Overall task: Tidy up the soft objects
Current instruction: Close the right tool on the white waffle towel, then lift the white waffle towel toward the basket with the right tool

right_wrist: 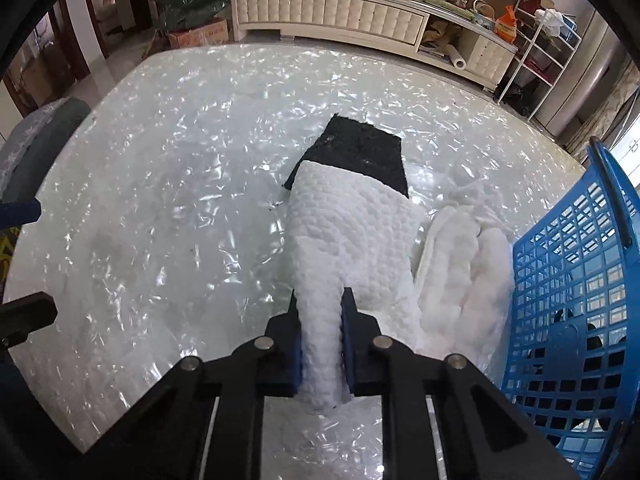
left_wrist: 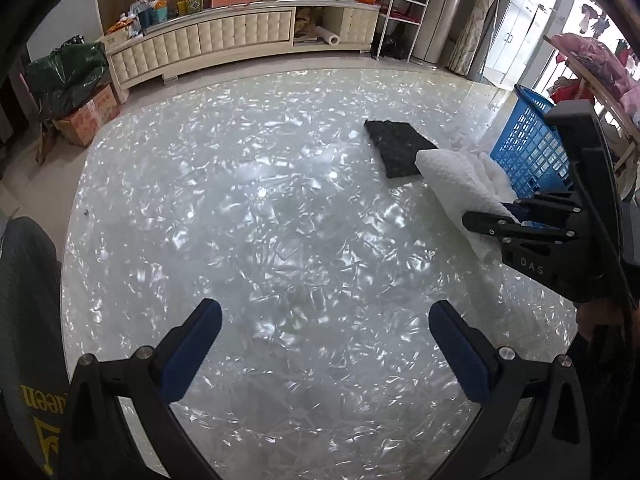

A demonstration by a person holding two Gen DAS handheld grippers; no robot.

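Note:
A white textured cloth [right_wrist: 352, 232] lies on the pearly table top [right_wrist: 160, 200], its far end over a black pad [right_wrist: 360, 152]. My right gripper [right_wrist: 322, 312] is shut on the cloth's near end, which bunches between the blue pads. The left wrist view shows that same right gripper [left_wrist: 492, 216] pinching the white cloth [left_wrist: 452, 172], with the black pad [left_wrist: 400, 146] behind it. More white cloth [right_wrist: 464, 252] is heaped beside a blue basket [right_wrist: 580, 280]. My left gripper [left_wrist: 324, 320] hovers open over bare table, holding nothing.
The blue basket [left_wrist: 532, 148] stands at the table's right edge. A cream cabinet [left_wrist: 240, 36] with clutter on top lines the far wall. A cardboard box [left_wrist: 88, 116] and a green bag [left_wrist: 64, 72] sit on the floor at the left. A dark chair back [right_wrist: 44, 148] is at the table's left.

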